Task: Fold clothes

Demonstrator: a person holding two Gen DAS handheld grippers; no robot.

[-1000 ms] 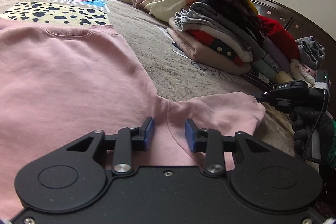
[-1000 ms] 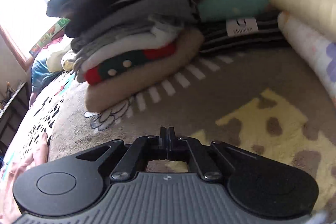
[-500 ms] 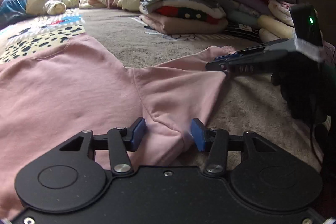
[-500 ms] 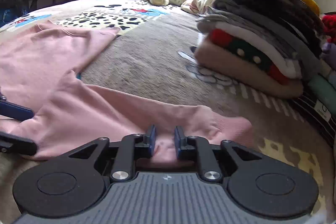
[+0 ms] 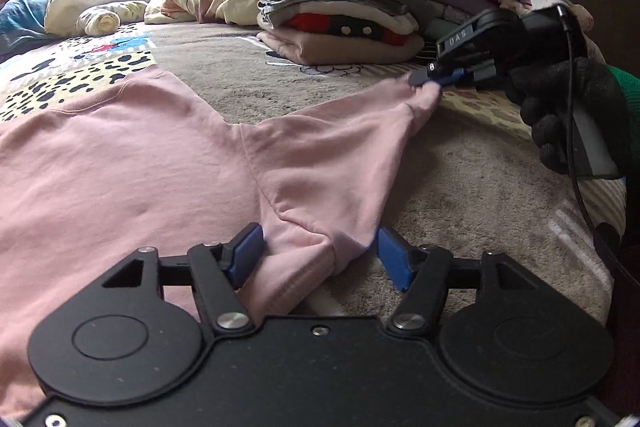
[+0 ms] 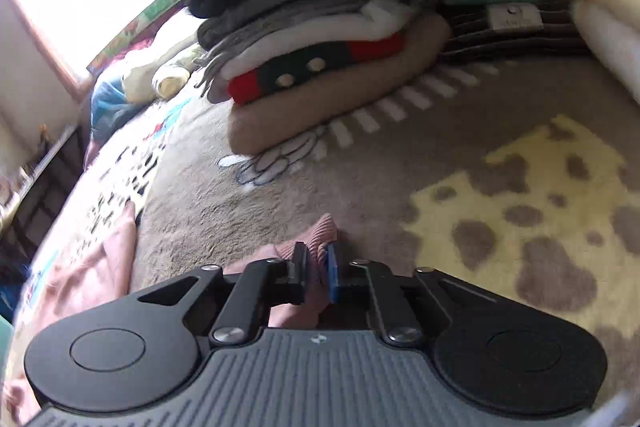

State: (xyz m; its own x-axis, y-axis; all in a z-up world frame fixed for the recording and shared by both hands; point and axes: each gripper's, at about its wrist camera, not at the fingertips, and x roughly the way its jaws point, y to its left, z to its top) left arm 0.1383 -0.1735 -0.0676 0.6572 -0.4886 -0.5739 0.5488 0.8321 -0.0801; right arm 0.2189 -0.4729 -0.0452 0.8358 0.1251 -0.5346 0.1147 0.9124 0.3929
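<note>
Folding: pink sweatshirt (image 5: 132,163) on the bed (image 5: 472,195) — barely begun.
Left fingers (image 5: 320,253): opening, underarm fabric loose between them.
Right fingers (image 6: 318,267): closing, pinching the cuff (image 6: 322,233).
Done: folded stack (image 5: 348,11) ahead — this one remains.

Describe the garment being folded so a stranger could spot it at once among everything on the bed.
Start at the tall stack of folded clothes on the bed's grey printed blanket. In front of it one pink sweatshirt lies spread flat, its sleeve stretched toward the stack. It is the only unfolded garment, and the right gripper pinches its ribbed cuff.
</note>
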